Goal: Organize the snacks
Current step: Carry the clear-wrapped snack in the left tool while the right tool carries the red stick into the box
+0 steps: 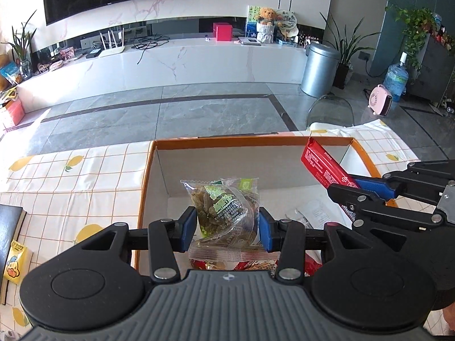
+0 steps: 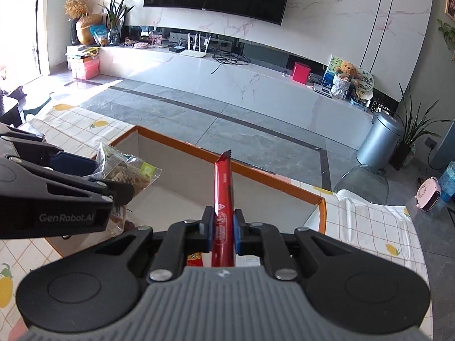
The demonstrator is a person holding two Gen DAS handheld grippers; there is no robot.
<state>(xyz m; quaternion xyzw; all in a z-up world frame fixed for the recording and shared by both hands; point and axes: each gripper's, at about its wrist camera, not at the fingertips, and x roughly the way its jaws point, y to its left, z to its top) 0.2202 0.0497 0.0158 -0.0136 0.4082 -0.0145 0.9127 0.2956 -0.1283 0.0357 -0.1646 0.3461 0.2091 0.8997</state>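
I note both units match: the left gripper point(image 1: 227, 228) and right gripper point(image 2: 223, 228) have black linkage arms with silver pivot screws, blue finger pads point(image 1: 189, 227), and grey ribbed bodies. White "GenRobot.AI" lettering marks the left gripper's side.

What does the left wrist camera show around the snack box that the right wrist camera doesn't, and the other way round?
Only the left wrist view shows the yellow snack packet lying on the tablecloth beside a dark book, and the flat printed face of the red snack bar.

Only the right wrist view shows the sunlit floor by the window and the pink boxes there.

Both show the orange-rimmed box, the left gripper shut on the clear green snack bag, the right gripper shut on the red snack bar, and the lemon tablecloth.
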